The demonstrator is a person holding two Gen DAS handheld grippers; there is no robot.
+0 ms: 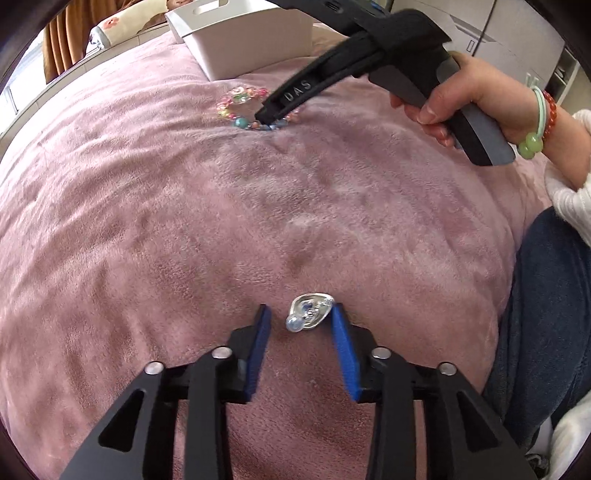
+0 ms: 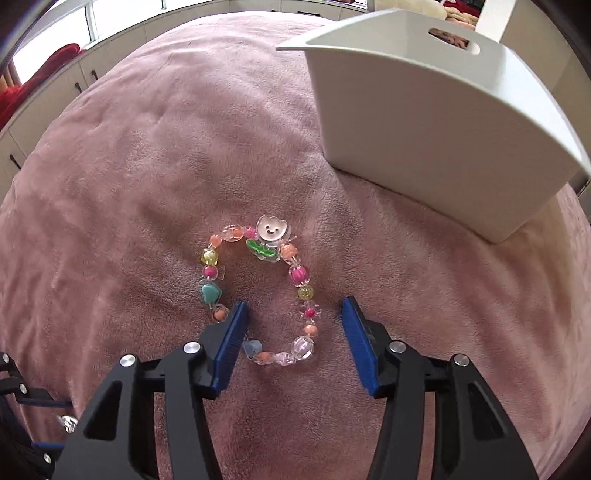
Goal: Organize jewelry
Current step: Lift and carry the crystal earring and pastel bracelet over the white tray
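Two spread-jawed grippers, left gripper [image 1: 301, 314] around silver ring [image 1: 308, 315], right gripper [image 2: 293, 308] straddling upright-elongated bead bracelet [image 2: 258, 291].

A pink plush blanket [image 1: 258, 206] covers the surface. White cabinets [image 2: 48, 99] line the far wall beneath a window [image 2: 122, 14]. A red cloth [image 2: 40, 70] lies there.

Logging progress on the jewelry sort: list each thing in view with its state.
Left claw: open, silver ring between its pads.
Right claw: open, straddling one side of the bracelet.
Silver ring: lying on the pink blanket.
Beaded bracelet: flat, not lifted.
White bin: upright, contents unseen.
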